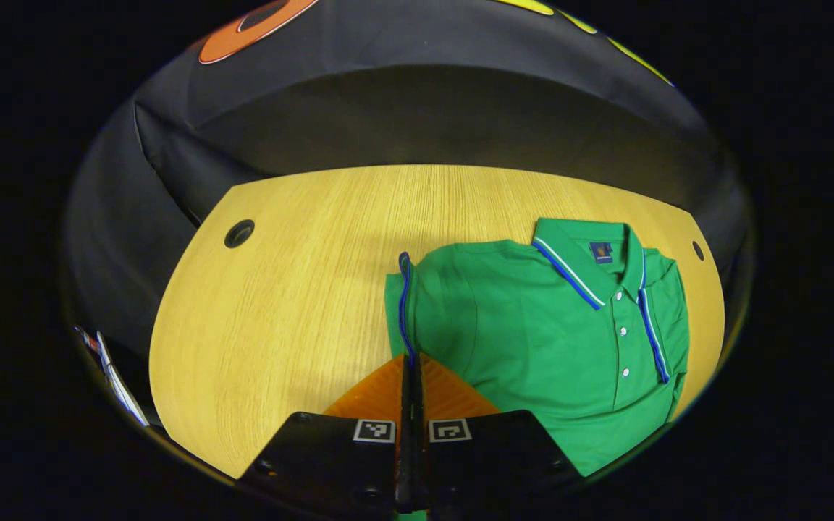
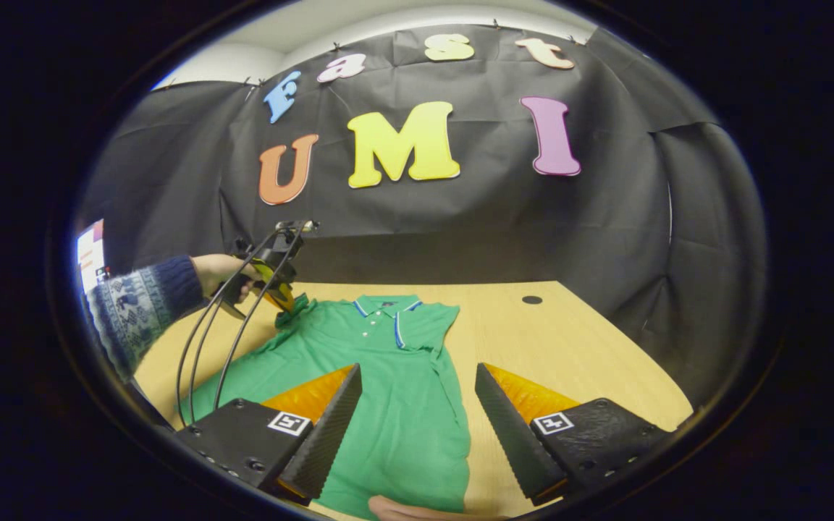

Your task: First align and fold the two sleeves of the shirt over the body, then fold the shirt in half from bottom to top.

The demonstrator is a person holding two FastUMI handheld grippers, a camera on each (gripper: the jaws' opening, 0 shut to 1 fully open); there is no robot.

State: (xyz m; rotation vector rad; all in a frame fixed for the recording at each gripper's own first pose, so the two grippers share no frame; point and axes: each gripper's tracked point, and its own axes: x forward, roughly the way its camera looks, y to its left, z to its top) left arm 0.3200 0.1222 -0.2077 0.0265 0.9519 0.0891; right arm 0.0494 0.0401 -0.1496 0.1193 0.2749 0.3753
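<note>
Shirt point(image 1: 533, 340) lies flat on the bench point(image 1: 279, 289), collar far, so sleeves can fold over the body. My left gripper point(image 1: 410, 369) is pressed together, pinching the blue-trimmed left sleeve edge point(image 1: 404, 304), lifted for folding inward. My right gripper point(image 2: 417, 412) hangs spread wide above the shirt's lower body, touching nothing, right sleeve point(image 2: 435, 318) apparently already folded.

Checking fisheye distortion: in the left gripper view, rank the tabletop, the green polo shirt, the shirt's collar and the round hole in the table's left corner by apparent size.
1. Tabletop
2. Green polo shirt
3. Collar
4. Round hole
The shirt lies nearer the camera, which flatters it.
</note>
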